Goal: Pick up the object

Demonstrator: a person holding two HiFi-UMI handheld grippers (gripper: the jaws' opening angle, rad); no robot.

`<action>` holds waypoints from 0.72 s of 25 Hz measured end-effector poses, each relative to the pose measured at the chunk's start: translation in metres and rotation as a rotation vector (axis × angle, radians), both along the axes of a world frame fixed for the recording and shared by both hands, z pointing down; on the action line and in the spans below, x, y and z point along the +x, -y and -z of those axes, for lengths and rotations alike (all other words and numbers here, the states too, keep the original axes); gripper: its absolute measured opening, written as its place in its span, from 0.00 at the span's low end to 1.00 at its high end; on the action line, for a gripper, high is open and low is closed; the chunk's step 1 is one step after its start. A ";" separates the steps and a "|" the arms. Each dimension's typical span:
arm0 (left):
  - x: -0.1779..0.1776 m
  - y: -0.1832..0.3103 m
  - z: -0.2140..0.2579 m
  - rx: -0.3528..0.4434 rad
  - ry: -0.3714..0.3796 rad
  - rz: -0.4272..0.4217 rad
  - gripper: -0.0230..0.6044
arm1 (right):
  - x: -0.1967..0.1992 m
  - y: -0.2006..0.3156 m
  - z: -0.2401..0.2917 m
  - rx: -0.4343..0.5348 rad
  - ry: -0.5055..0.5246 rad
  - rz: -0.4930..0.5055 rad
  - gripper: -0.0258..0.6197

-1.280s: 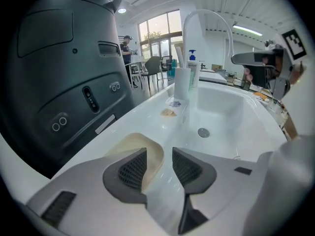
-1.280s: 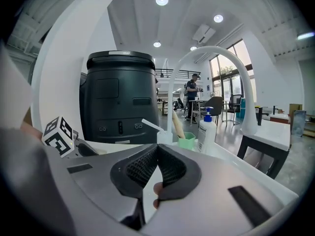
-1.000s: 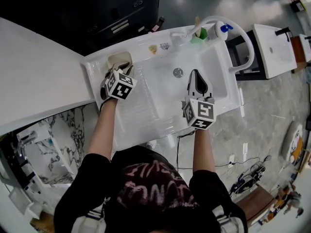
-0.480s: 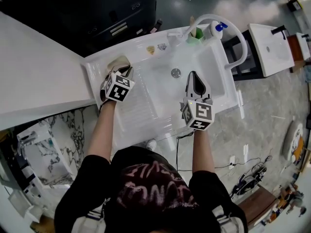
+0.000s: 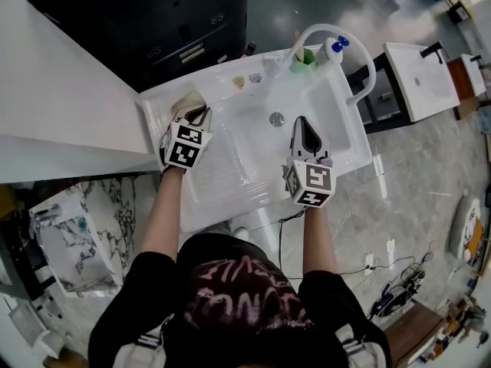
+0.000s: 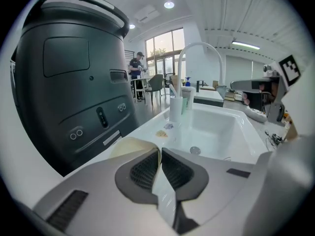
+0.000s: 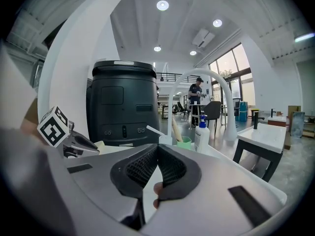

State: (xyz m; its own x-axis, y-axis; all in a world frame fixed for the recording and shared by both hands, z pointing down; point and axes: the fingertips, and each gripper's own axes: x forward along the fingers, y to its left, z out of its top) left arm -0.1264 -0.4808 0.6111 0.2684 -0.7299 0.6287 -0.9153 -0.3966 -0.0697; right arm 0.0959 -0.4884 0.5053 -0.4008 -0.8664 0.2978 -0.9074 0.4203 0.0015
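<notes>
A flat cream-coloured object (image 5: 187,101) lies at the back left corner of the white sink unit (image 5: 230,176). My left gripper (image 5: 197,114) is right over it, and in the left gripper view the jaws (image 6: 160,150) stand nearly together with the thin edge of the cream object (image 6: 129,147) pinched between them. Most of the object is hidden behind the left jaw. My right gripper (image 5: 304,122) hangs over the sink basin (image 5: 337,121) and is shut with nothing in it; the same shows in the right gripper view (image 7: 157,149).
A drain (image 5: 277,119) sits mid-basin. An arched white faucet (image 5: 362,54), a pump bottle (image 5: 331,50) and a green cup (image 5: 300,62) stand at the back right. A large dark cabinet (image 5: 176,21) stands behind the sink. Small bits lie on the back ledge (image 5: 239,83).
The left gripper's jaws have closed onto the cream object at the sink's back left corner. The right gripper has stayed shut over the basin.
</notes>
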 end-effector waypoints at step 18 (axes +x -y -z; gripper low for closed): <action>0.011 -0.068 0.125 0.245 -0.065 0.066 0.09 | 0.004 -0.059 0.058 0.097 0.022 0.027 0.06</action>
State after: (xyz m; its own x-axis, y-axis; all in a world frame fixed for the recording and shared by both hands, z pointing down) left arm -0.1150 -0.4124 0.4858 0.2493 -0.8757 0.4136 -0.9444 -0.3145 -0.0965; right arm 0.1000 -0.4298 0.4475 -0.4304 -0.8794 0.2037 -0.8958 0.4439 0.0237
